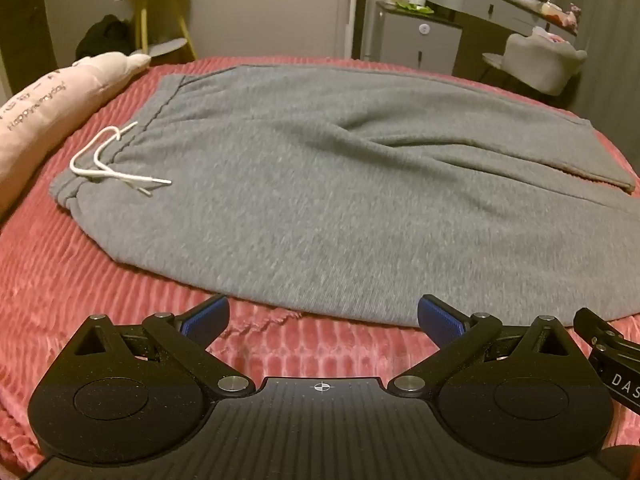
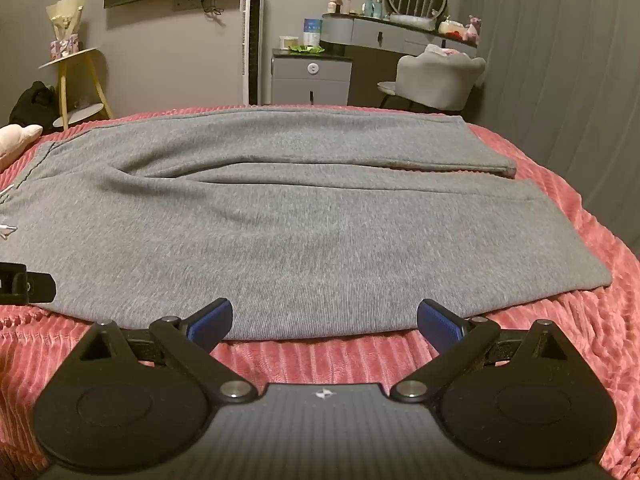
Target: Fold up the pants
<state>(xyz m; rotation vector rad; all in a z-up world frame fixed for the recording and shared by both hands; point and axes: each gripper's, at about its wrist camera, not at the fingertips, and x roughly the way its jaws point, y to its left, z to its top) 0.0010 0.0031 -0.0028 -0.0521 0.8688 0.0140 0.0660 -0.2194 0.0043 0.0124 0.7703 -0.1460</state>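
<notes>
Gray sweatpants (image 1: 320, 184) fill mid-frame on the pink bedspread (image 1: 100, 280), just beyond both wide-open, empty grippers: left gripper (image 1: 322, 316), right gripper (image 2: 324, 318).

Plain heather-grey pants (image 1: 320, 184) with a white drawstring (image 1: 108, 160) cover a coral-pink bed (image 1: 80, 280) blanket ribbed in raised rows. At ten o'clock, a pale pink pillow (image 1: 44, 108) carries dark lettering. The left hand-held gripper (image 1: 322, 316) and right hand-held gripper (image 2: 324, 318) are matte black with ridged blue pads (image 1: 438, 320). Behind stand a yellow-legged side stand (image 2: 76, 80), grey walls and a grey chair (image 2: 436, 76).
</notes>
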